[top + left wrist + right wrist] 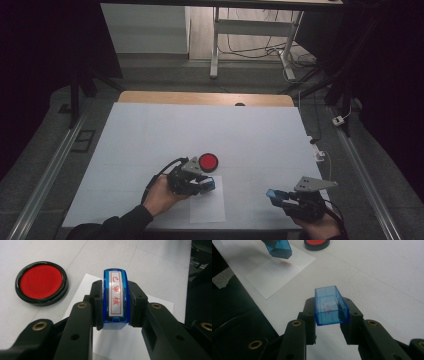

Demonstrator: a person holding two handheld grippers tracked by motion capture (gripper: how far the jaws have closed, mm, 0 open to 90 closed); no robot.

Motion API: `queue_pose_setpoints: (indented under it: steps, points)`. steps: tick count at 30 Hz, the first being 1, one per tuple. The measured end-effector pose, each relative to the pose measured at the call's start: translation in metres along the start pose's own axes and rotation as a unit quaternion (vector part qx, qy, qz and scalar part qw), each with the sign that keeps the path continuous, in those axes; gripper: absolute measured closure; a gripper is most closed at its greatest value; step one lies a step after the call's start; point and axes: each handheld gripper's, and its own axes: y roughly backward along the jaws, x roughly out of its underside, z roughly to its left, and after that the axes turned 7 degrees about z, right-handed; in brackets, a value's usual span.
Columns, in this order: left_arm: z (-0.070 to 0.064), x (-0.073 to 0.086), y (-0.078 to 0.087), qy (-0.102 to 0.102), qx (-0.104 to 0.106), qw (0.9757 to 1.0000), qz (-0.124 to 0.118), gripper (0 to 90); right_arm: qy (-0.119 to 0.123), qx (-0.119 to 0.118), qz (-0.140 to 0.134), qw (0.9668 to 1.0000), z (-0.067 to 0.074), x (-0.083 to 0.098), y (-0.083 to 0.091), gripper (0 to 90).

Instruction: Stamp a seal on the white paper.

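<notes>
We're working at a tabletop (150, 130) under a white cover, w/ a strip of bare wood showing along its far edge. Most of the cover, esp. the far half and both far corners, is lying free; all the things are sitting in the near half, so there's plenty of room to move away from us.

Near the near edge, a bit left of centre, a sheet of white paper (207, 202) is lying flat, its near side reaching almost to the tabletop's near edge. In the right gripper view a small red stamped mark (285, 263) is showing on it.

Just past the paper's far-left corner, the round ink pad (208, 162), black rim w/ red inside, is sitting open, close to the paper but apart from it.

We're holding the left gripper (200, 184) over the paper's far-left part, jaws clamped on the blue stamp (116, 298) from both sides; its label w/ red characters is facing the left gripper's camera. In the right gripper view the stamp is hanging just above the paper, near the red mark, not touching as far as we can tell.

We're holding the right gripper (280, 196) near the near-right corner, well apart from the paper's right edge, jaws clamped on the clear blue stamp cap (331, 305), its open side up. Free cover is lying btw. the two grippers.
</notes>
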Motion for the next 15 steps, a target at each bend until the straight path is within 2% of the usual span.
queue_pose_setpoints:
  steps: [15]
  points:
    - [0.001,-0.003,0.022,-0.002,0.003,0.9997,-0.026,69.7,0.000,0.000,0.000,1.0000,0.000,0.000,0.000,67.6]
